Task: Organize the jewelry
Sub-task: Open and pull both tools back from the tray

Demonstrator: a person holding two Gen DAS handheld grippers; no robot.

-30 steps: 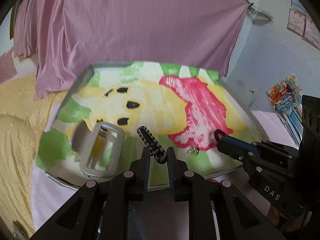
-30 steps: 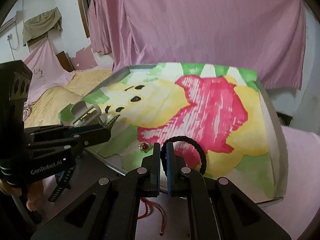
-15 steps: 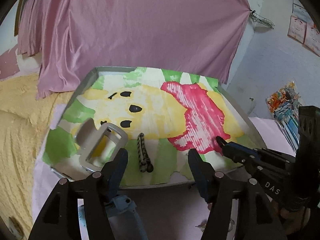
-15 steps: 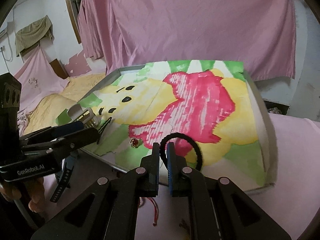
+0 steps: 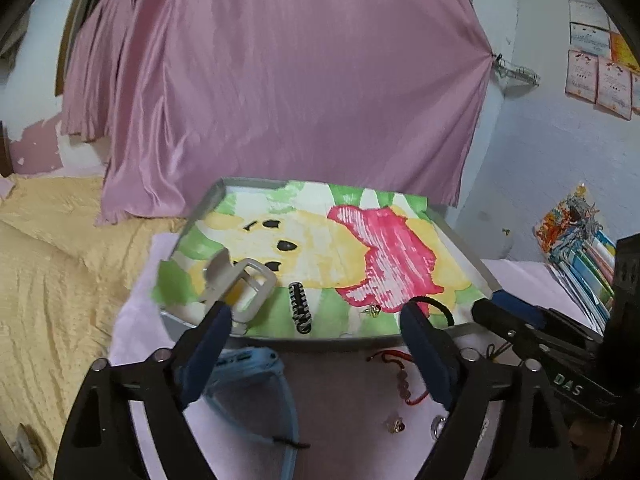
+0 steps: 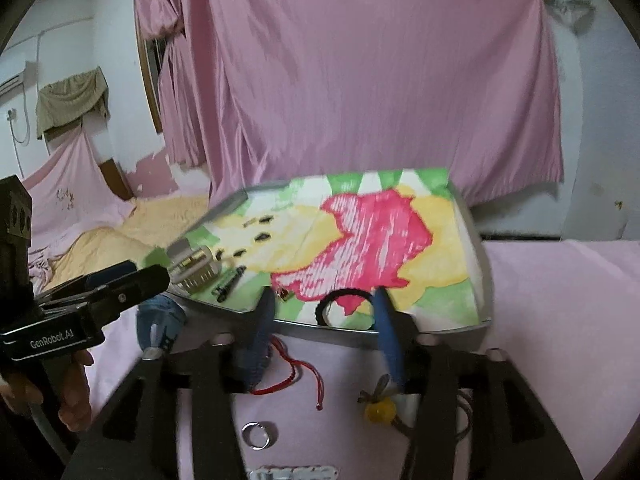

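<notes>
Black hair tie (image 6: 346, 306) on tray (image 6: 460, 330), between opening right tool (image 6: 324, 300) jaws, untouched.

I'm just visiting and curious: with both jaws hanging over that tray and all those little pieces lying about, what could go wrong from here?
The black hair tie lies at the tray's near edge; the right gripper, jaws opening around it without pressing it, might nudge it off. The small gold earring could easily be missed or flicked. The red cord bracelet and silver ring lie loose on the pink cloth below the gripper and might snag or get swept away.
</notes>
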